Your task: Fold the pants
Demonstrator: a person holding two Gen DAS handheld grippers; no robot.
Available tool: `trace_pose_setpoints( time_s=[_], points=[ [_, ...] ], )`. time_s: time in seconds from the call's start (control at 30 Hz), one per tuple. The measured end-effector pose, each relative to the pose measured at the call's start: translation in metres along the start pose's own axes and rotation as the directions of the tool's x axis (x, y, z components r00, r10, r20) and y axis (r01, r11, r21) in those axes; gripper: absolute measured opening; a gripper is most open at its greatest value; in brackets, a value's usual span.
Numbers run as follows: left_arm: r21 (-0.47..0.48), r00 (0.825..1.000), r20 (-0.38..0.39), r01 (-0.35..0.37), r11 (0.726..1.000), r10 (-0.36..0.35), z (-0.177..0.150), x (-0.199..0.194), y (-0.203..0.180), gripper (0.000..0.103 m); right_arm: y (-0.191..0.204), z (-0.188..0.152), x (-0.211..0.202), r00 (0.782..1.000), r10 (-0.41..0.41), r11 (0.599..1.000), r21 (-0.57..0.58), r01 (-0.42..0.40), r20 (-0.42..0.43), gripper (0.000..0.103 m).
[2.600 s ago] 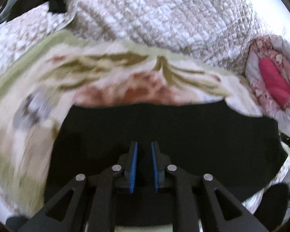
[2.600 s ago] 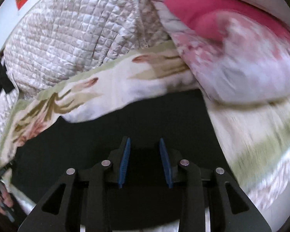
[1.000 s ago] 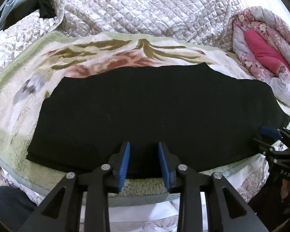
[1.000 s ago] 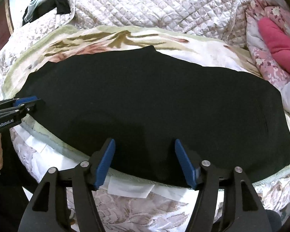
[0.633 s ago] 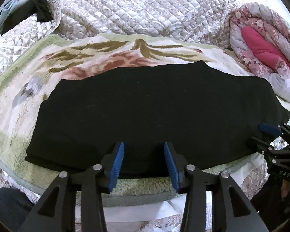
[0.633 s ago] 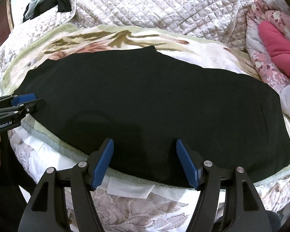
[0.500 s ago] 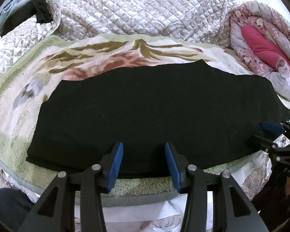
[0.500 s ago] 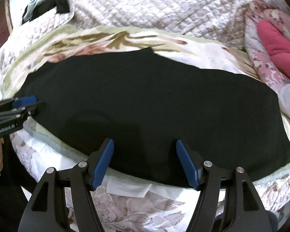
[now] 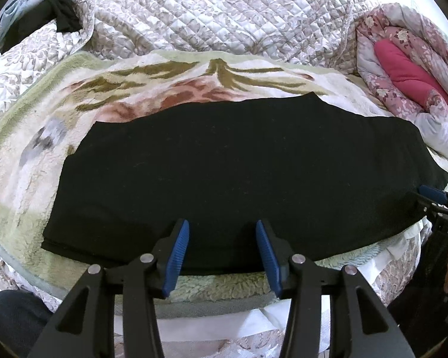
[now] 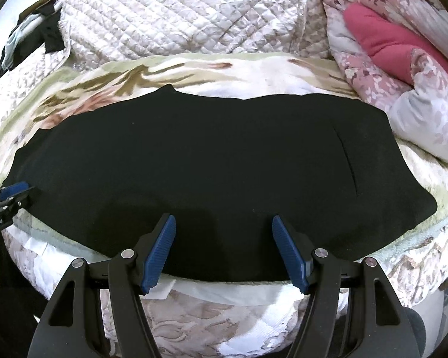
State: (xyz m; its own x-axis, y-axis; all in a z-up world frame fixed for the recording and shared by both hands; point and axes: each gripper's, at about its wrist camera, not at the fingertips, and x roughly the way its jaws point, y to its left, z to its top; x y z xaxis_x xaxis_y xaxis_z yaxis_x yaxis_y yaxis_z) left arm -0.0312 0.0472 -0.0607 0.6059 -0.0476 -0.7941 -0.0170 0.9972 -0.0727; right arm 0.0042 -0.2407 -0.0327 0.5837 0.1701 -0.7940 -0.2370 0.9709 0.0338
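We see the black pants (image 9: 239, 173) spread flat across a floral blanket (image 9: 44, 137) on the bed, filling the middle of the frame. At the bottom, our left gripper (image 9: 222, 255) hangs over their near edge, blue fingers (image 9: 176, 256) apart and touching nothing. The right gripper (image 9: 436, 200) shows at the right edge, just beside the pants' corner. A pink rolled quilt (image 9: 409, 71) lies upper right.

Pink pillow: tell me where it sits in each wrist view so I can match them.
Left wrist view: pink pillow at upper right, wrapped in the floral quilt.
Right wrist view: pink pillow at upper right, nearer the top edge.
Shared landmark: the black pants spread across the middle.
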Motion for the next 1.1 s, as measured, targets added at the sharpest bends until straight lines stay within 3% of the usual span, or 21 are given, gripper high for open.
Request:
trace_pose_setpoints(
  time_s=[0.77, 1.1],
  points=[
    [-0.123, 0.998, 0.004, -0.064, 0.990, 0.065, 0.003, -0.008, 0.033, 0.050, 0.016, 0.000, -0.001, 0.999, 0.050, 0.998, -0.024, -0.050, 0.004, 0.067],
    [-0.169, 0.999, 0.010, -0.050, 0.984, 0.052, 0.001, -0.009, 0.044, 0.050, 0.030, 0.001, 0.000, 0.998, 0.057, 0.997, -0.054, -0.058, -0.014, 0.067]
  ],
)
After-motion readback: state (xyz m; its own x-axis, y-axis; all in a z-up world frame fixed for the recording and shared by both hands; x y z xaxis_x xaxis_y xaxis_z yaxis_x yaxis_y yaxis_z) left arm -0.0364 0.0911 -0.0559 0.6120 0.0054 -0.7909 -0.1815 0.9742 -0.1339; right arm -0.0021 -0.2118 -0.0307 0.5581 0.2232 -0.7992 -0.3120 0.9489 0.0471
